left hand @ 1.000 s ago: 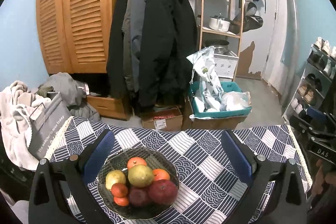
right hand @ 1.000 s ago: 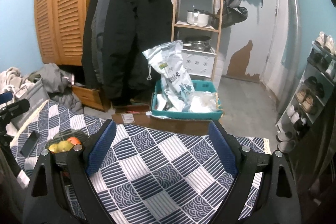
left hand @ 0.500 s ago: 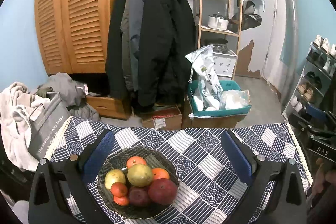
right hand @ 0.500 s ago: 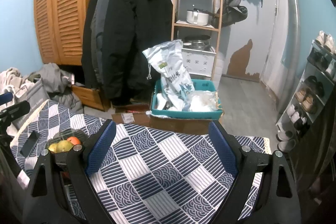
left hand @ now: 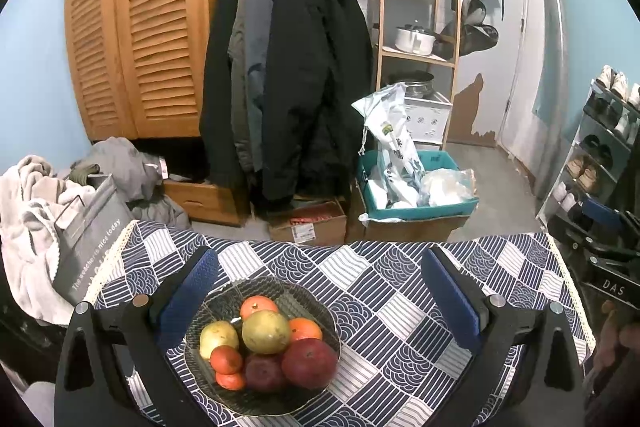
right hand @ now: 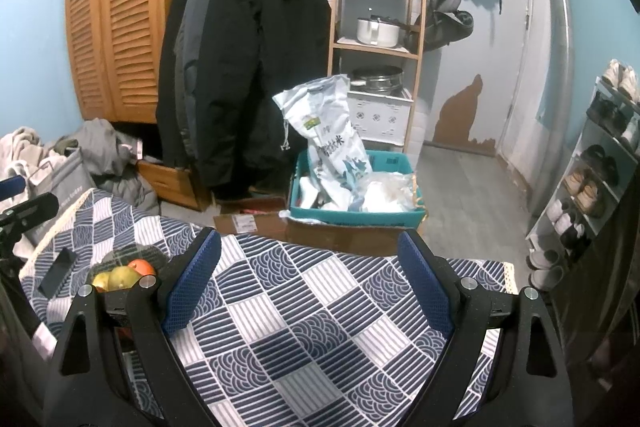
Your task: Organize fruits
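fruit (left hand: 267,343): all piled in the bowl (left hand: 320,307) near the bench's (left hand: 384,287) left edge
left claw (left hand: 320,311): spread wide, empty
right claw (right hand: 310,291): same
progress: looks basically done imo

One bowl (left hand: 320,311) holds seven fruits: two red apples (left hand: 309,363), two pears (left hand: 265,331), three oranges (left hand: 226,359).
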Tool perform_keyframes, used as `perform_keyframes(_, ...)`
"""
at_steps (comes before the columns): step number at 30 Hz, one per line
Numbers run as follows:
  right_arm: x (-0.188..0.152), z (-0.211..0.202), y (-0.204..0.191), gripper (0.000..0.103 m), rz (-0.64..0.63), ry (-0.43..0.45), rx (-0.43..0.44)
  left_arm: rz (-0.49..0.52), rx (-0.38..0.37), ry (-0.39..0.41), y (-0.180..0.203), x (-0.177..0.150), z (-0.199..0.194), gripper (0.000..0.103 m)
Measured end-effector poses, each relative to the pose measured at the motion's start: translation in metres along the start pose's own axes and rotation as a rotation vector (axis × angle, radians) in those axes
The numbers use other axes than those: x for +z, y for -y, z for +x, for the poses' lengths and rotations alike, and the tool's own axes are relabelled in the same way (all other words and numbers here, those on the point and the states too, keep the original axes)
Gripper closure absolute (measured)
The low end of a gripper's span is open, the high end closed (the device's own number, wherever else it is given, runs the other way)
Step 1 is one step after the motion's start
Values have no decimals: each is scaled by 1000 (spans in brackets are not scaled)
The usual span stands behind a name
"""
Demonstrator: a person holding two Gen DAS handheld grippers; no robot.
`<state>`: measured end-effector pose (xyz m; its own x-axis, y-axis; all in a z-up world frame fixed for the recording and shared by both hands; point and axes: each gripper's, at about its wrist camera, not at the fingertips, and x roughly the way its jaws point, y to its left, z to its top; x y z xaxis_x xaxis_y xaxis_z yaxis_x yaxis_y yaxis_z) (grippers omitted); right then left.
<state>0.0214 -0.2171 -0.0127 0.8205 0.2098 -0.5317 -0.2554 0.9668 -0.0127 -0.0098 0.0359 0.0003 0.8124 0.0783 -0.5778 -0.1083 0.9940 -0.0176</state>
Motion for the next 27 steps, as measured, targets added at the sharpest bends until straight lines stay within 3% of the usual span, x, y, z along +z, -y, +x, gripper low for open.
perform_keyframes(27,-1,0,-2,14,-3,0,0,-1,34,10,-1,1,-1,1)
